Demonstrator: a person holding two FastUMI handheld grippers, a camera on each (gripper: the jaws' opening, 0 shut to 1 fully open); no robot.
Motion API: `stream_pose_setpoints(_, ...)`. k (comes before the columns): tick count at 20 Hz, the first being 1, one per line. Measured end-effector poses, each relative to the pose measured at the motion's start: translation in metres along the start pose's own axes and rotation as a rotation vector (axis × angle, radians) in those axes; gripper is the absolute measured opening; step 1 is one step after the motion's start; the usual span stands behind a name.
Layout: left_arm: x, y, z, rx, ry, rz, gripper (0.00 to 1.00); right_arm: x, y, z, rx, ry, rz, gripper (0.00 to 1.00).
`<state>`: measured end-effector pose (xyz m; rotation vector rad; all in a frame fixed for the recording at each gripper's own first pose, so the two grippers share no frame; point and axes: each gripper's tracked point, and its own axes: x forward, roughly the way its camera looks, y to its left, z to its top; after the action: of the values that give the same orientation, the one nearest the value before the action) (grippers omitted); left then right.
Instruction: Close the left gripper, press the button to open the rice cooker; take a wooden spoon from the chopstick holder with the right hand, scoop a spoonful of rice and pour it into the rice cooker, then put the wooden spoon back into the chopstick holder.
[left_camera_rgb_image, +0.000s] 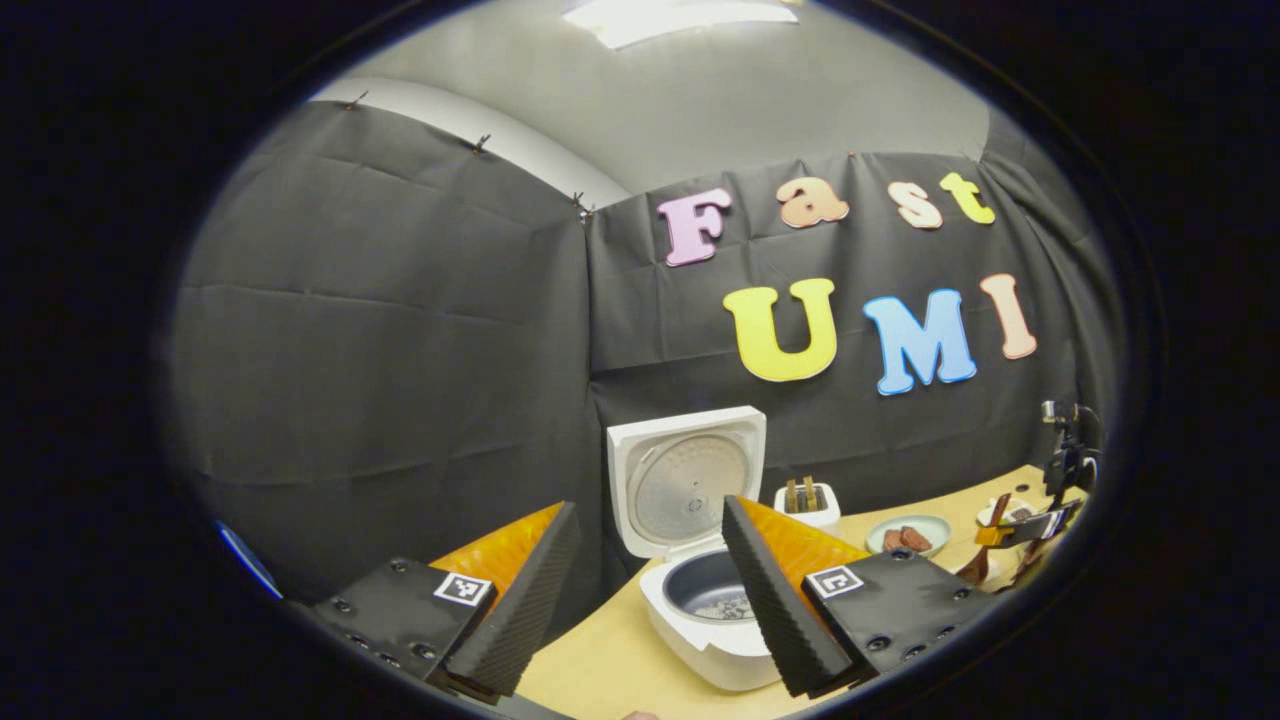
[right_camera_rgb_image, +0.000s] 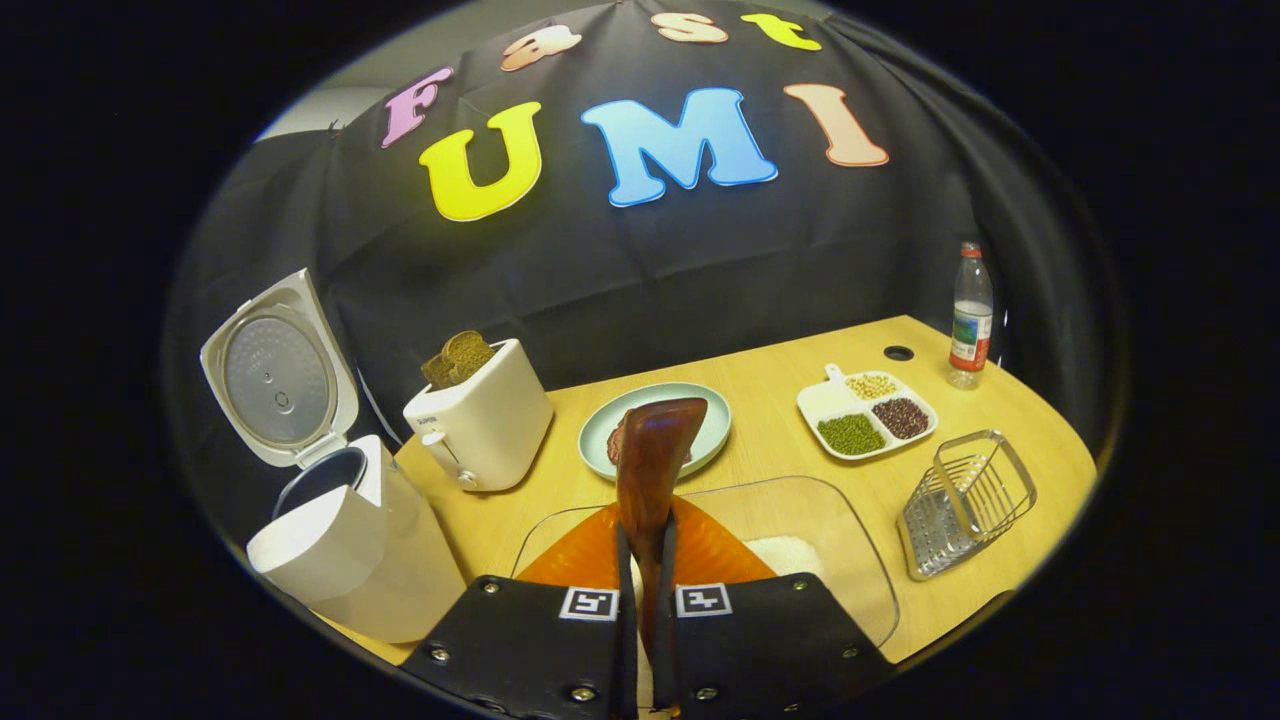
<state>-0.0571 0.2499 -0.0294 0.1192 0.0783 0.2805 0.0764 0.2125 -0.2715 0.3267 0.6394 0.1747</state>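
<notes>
In the left gripper view my left gripper (left_camera_rgb_image: 650, 505) is open, its fingers wide apart and holding nothing. Between them stands the white rice cooker (left_camera_rgb_image: 700, 620) with its lid (left_camera_rgb_image: 685, 480) raised and some rice in the dark pot. The right gripper (left_camera_rgb_image: 1030, 530) shows far right over the table, with the wooden spoon (left_camera_rgb_image: 975, 565) hanging from it. In the right gripper view my right gripper (right_camera_rgb_image: 645, 545) is shut on the wooden spoon (right_camera_rgb_image: 655, 440), whose bowl points up and forward. Under it lies a clear glass dish (right_camera_rgb_image: 840, 530) with white rice. The wire chopstick holder (right_camera_rgb_image: 965, 500) sits at the right. The open rice cooker (right_camera_rgb_image: 340, 550) is at the left.
A white toaster (right_camera_rgb_image: 480, 420) with bread slices stands next to the cooker. Behind the dish is a teal plate (right_camera_rgb_image: 710, 430), then a divided tray of beans (right_camera_rgb_image: 865, 410) and a water bottle (right_camera_rgb_image: 970, 320) near the table's far right edge (right_camera_rgb_image: 1060, 440).
</notes>
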Motion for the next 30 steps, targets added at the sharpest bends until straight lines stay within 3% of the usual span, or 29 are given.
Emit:
stream_pose_setpoints(3, 0.0, 0.0, 0.002, 0.006, -0.002, -0.002, 0.98, 0.002, -0.011, -0.001, 0.156, 0.033, 0.017, 0.07)
stream_pose_setpoints(8, -0.001, 0.001, 0.004, 0.013, -0.006, -0.002, 1.0, 0.004, -0.047, -0.004, 0.605, 0.104, 0.061, 0.07)
stream_pose_setpoints(11, -0.001, -0.004, 0.006, 0.019, -0.005, -0.014, 1.0, -0.002, -0.06, 0.009, 0.715, 0.08, 0.07, 0.07)
stream_pose_setpoints(15, 0.002, -0.015, 0.011, 0.02, -0.019, -0.033, 0.98, -0.017, -0.042, 0.042, 0.875, 0.052, 0.161, 0.07)
stream_pose_setpoints(20, 0.0, -0.014, 0.009, 0.012, -0.022, -0.039, 0.98, -0.03, -0.001, 0.079, 0.925, 0.029, 0.265, 0.06)
stream_pose_setpoints(22, -0.002, -0.007, 0.007, 0.007, -0.017, -0.028, 1.0, -0.034, 0.022, 0.092, 0.919, 0.024, 0.308, 0.06)
stream_pose_setpoints(23, -0.003, -0.003, 0.006, 0.006, -0.014, -0.022, 1.0, -0.035, 0.033, 0.099, 0.91, 0.022, 0.329, 0.11)
stream_pose_setpoints(24, -0.004, 0.0, 0.006, 0.006, -0.013, -0.014, 1.0, -0.036, 0.046, 0.103, 0.901, 0.022, 0.349, 0.06)
stream_pose_setpoints(26, -0.008, 0.01, 0.002, 0.003, -0.008, 0.006, 0.92, -0.034, 0.073, 0.108, 0.881, 0.032, 0.389, 0.06)
stream_pose_setpoints(30, -0.017, 0.031, -0.008, -0.005, 0.014, 0.051, 0.96, -0.028, 0.122, 0.11, 0.843, 0.063, 0.459, 0.07)
